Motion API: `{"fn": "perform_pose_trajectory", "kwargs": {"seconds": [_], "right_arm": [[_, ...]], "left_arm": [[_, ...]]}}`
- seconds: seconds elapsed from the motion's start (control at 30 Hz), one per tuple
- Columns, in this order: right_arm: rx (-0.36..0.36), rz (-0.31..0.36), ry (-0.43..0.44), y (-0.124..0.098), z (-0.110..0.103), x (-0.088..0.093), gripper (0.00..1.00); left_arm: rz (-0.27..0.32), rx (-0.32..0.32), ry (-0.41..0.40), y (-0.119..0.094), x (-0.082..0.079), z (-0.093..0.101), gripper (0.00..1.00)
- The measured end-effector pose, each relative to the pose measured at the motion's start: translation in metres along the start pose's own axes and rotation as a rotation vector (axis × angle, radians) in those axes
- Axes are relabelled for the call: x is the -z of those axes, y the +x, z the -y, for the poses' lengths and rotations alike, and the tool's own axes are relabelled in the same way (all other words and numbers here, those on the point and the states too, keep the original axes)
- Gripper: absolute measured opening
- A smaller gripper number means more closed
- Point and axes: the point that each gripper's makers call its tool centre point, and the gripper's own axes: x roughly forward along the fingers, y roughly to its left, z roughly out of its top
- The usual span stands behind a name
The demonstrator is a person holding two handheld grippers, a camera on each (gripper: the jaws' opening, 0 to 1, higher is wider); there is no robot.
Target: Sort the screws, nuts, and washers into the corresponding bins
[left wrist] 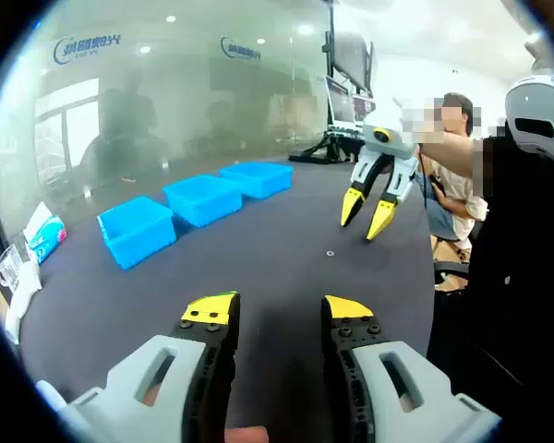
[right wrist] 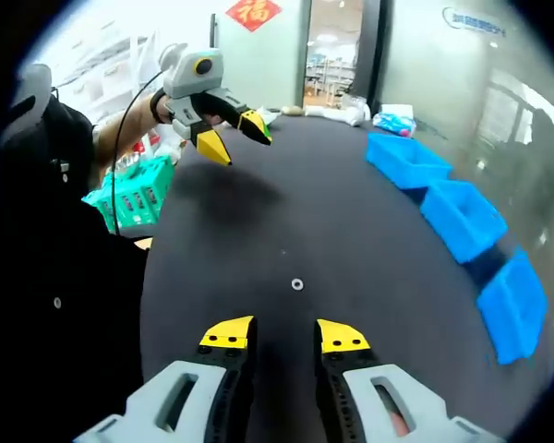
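Three blue bins stand in a row on the dark desk, contents hidden. A washer lies apart. Both grippers' jaws gape, holding nothing: left gripper, right gripper.

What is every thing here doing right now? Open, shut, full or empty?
Left gripper: fingers open, holding nothing.
Right gripper: fingers open, holding nothing.
Three blue bins: upright in a row on the table; contents cannot be seen.
Washer: lying flat on the dark table, not sorted yet.
Green basket: beside the table, contents unclear.
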Motion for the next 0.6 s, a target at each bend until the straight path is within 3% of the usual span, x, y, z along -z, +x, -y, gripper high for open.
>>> {"fn": "perform_pose_trajectory", "kwargs": {"seconds": [0.33,0.6], "right_arm": [[-0.04,-0.041,-0.038,0.027,0.002,-0.014,0.16],[-0.05,-0.074,-0.045,0.036,0.003,-0.013,0.13]], "left_arm": [[0.002,-0.01,-0.011,-0.004,0.007,-0.002,0.33],[0.008,-0.017,-0.021,-0.008,0.009,-0.005,0.33]]}}
